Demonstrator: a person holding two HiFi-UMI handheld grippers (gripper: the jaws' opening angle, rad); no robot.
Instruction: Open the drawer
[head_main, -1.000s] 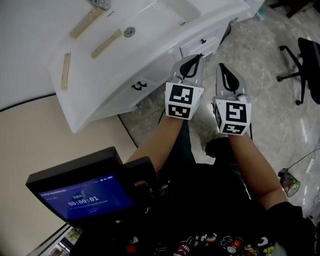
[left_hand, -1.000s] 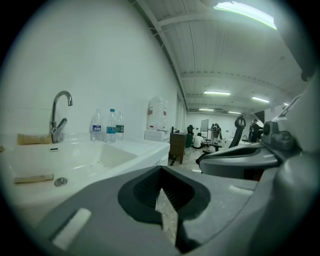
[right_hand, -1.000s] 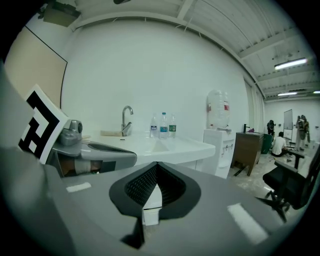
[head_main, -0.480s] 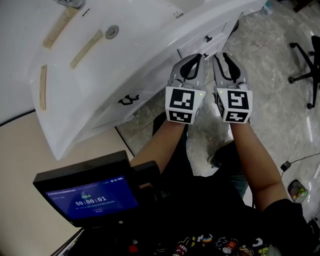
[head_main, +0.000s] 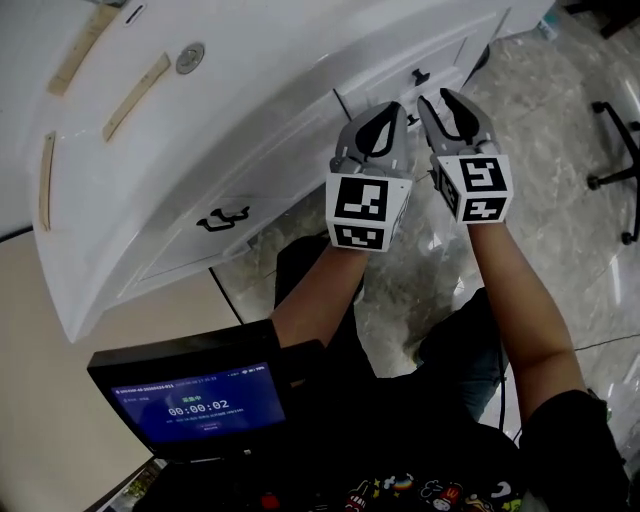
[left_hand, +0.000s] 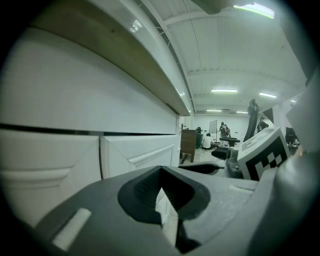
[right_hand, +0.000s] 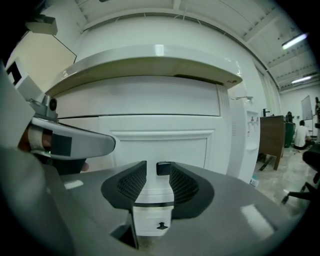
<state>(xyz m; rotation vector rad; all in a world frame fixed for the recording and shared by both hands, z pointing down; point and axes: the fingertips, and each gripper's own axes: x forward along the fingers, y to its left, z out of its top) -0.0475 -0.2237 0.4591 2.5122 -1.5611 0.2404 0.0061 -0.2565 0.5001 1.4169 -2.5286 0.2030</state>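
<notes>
— Drawer (head_main: 398, 68): where does it sit?

— At the right end of the white vanity (head_main: 300, 100), under the curved countertop. Its front lies flush with the cabinet, so it is closed. A small black handle (head_main: 420, 75) sticks out of the middle of it.

— And the 2 tools?

— Side by side, just in front of that drawer. The right hand-held gripper (head_main: 440, 98) points straight at the black handle. In the right gripper view its jaws stand a little apart, and the handle shows in the gap at their far end (whether a pad touches it, I cannot tell). Lower in the same gap a 2nd drawer front (right_hand: 147, 220) shows, with a lower handle (right_hand: 161, 226) of its own.

— The left one?

— The left hand-held gripper (head_main: 392, 110) is just beside the right one, nearer the middle of the vanity. Its jaws meet at the tips with nothing between them, and past them is plain white panelling.

— Anything else nearby?

— A wider drawer front (head_main: 250, 190) with a curled handle (head_main: 222, 217) further left, the sink drain (head_main: 190, 57) above it, and a dark screen (head_main: 195, 405) near the person's chest.
</notes>
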